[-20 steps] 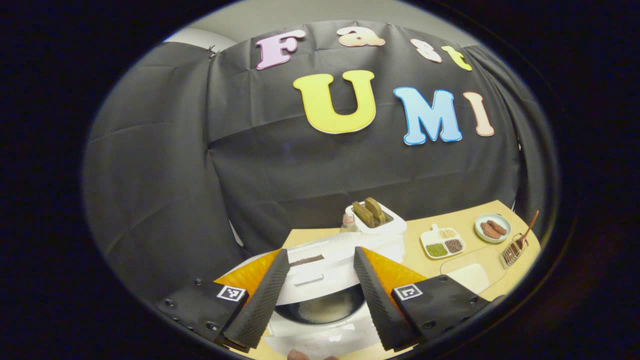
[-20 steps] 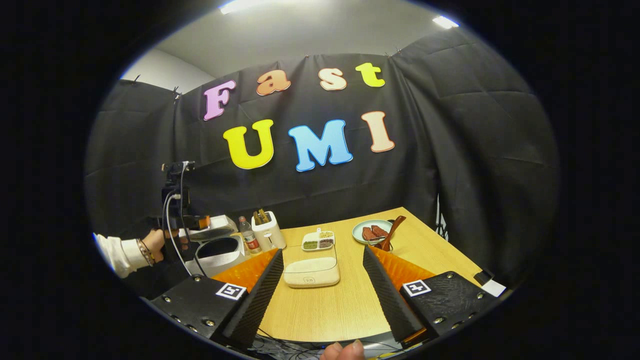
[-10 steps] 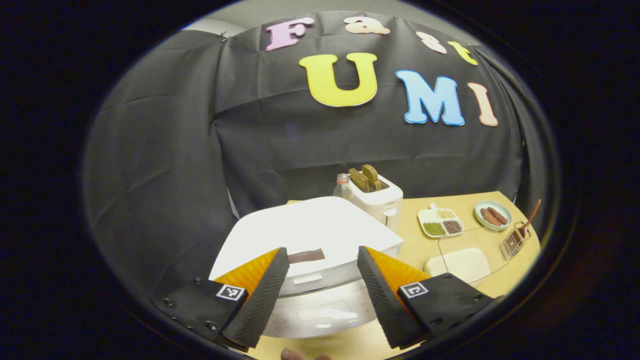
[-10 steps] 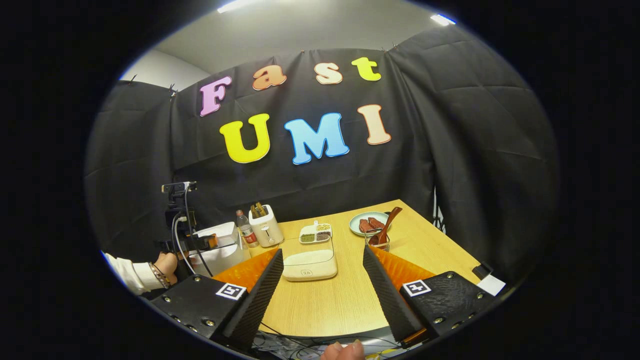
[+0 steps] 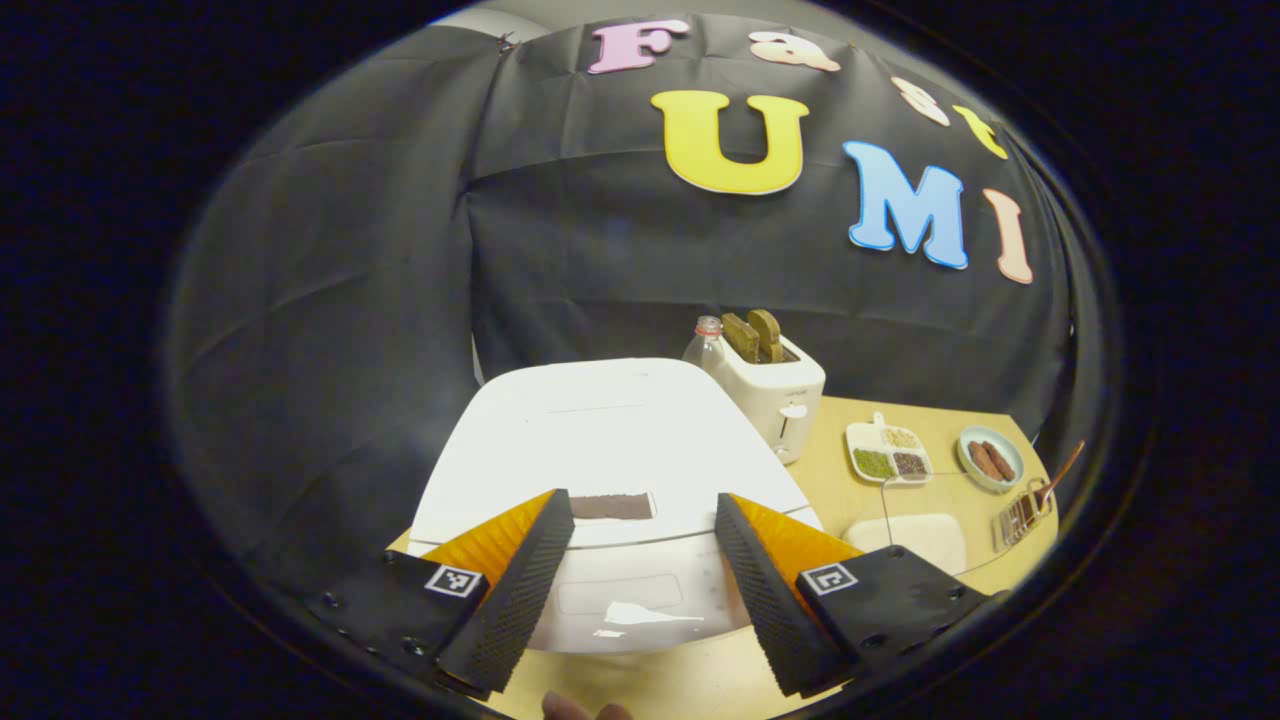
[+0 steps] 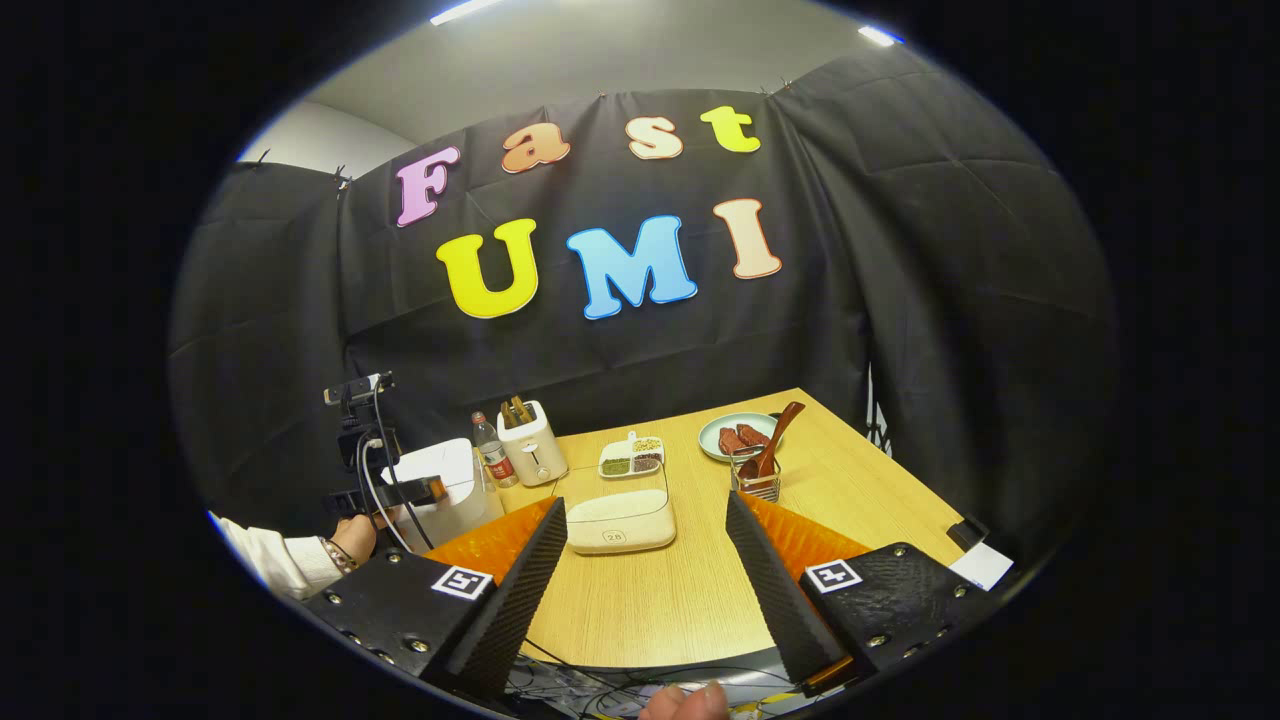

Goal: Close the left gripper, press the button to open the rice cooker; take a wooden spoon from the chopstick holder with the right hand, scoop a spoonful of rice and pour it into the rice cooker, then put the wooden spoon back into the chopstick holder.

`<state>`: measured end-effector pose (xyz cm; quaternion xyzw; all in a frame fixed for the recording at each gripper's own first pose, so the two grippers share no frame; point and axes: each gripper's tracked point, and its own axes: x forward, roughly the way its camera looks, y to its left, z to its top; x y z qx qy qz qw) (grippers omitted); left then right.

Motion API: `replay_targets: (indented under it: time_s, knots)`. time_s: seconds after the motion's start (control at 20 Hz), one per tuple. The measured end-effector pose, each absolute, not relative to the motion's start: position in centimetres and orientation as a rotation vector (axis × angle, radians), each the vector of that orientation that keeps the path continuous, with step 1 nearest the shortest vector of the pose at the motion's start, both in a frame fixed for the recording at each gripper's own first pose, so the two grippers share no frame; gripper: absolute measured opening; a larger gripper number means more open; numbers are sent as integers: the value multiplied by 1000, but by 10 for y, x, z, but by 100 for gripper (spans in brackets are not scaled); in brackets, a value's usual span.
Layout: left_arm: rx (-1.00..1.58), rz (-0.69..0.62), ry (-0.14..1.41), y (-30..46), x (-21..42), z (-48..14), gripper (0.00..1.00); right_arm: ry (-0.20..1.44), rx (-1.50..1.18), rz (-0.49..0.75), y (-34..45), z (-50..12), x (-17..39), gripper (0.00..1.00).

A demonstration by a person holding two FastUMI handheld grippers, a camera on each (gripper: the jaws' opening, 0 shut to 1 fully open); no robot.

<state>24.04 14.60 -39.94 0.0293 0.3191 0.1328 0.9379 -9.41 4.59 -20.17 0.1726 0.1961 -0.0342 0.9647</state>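
Rice cooker point(image 5: 610, 450): white, lid down, at 6 o'clock in the left gripper view, directly ahead of the left gripper point(image 5: 635, 590), whose fingers stand wide apart with nothing between them. Toaster point(image 5: 775, 385) at 1 o'clock from the cooker, two brown slices upright in its slots; bottle point(image 5: 703, 340) just beside it. Sectioned dish point(image 5: 888, 452) of grains and plate point(image 5: 990, 460) with brown pieces at 3 o'clock on the wooden table point(image 5: 830, 480).

Right gripper point(image 6: 645, 590): fingers wide, empty, above the table's near edge. Rice container point(image 6: 620, 520), lidded, at 12 o'clock just beyond the fingers. Chopstick holder point(image 6: 757, 482) at 1 o'clock, wooden spoon point(image 6: 772, 445) standing tilted in it. At 9 o'clock, a hand point(image 6: 352, 535) with a white sleeve holds the left gripper by the cooker.
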Motion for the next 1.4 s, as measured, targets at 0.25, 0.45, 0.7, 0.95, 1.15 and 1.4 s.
replay_targets:
  time_s: [0.25,0.45,0.7,0.95,1.15,1.4]
  knots:
    - [72,394,619,145,234,-394,100,409,368,-69,46,-201,-100,98]
    - [78,364,618,151,229,-399,98,404,374,-90,35,-204,-104,98]
    - [-31,376,723,159,229,-396,97,409,423,-83,40,-202,-104,98]
    - [79,319,912,158,227,-399,95,406,442,-51,53,-203,-97,98]
    - [-43,343,916,157,234,-387,96,392,447,-37,59,-199,-94,98]
    - [5,297,828,172,272,-358,99,408,479,-40,60,-207,-91,98]
